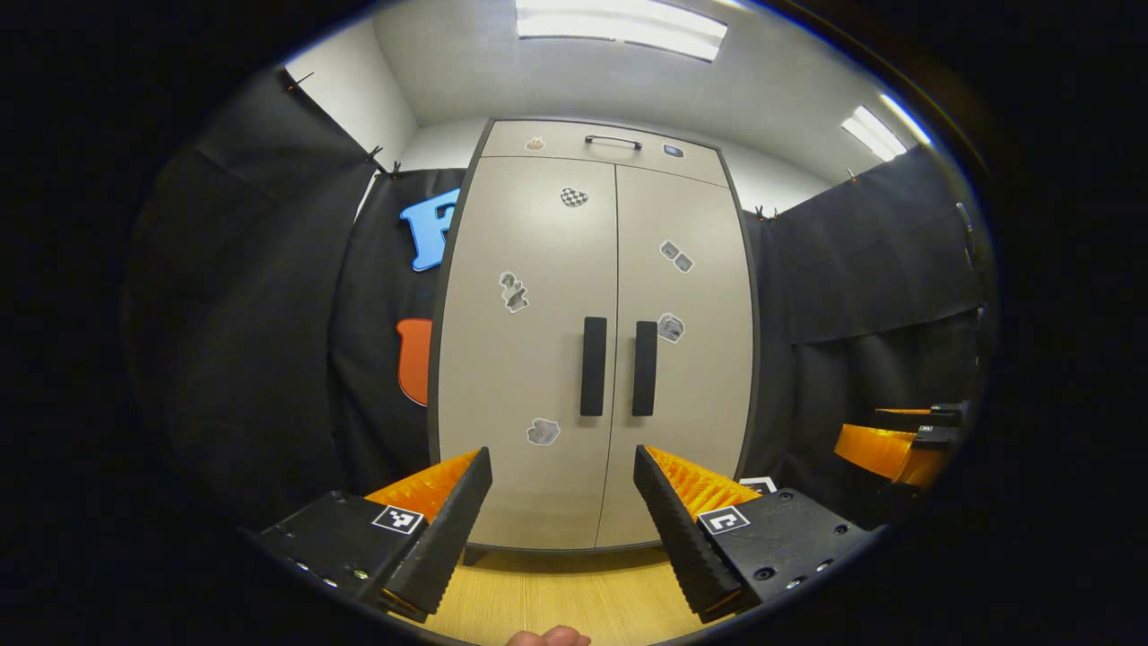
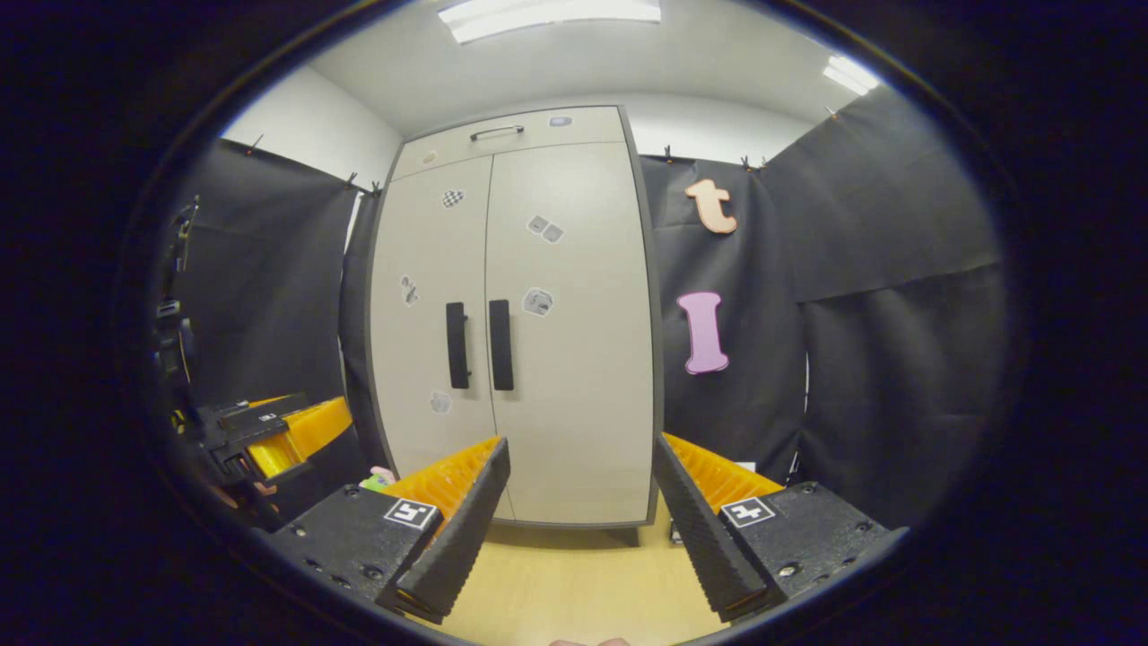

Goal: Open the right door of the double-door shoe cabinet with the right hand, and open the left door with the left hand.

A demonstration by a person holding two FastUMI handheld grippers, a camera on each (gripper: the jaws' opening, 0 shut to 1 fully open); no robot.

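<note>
A tall pale-grey shoe cabinet (image 1: 592, 341) stands on a wooden floor (image 1: 556, 592) against the black booth wall, both doors shut. Two dark vertical handles, left handle (image 1: 593, 365) and right handle (image 1: 645, 368), sit side by side at the centre seam; small stickers dot the doors. The left gripper (image 1: 563, 467) and right gripper (image 2: 581, 453) face it, well apart from it, fingers spread wide, holding nothing

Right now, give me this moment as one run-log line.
stage: approach | right door: closed | left door: closed | right gripper: open, short of cabinet | left gripper: open, short of cabinet | handles: untouched
</note>
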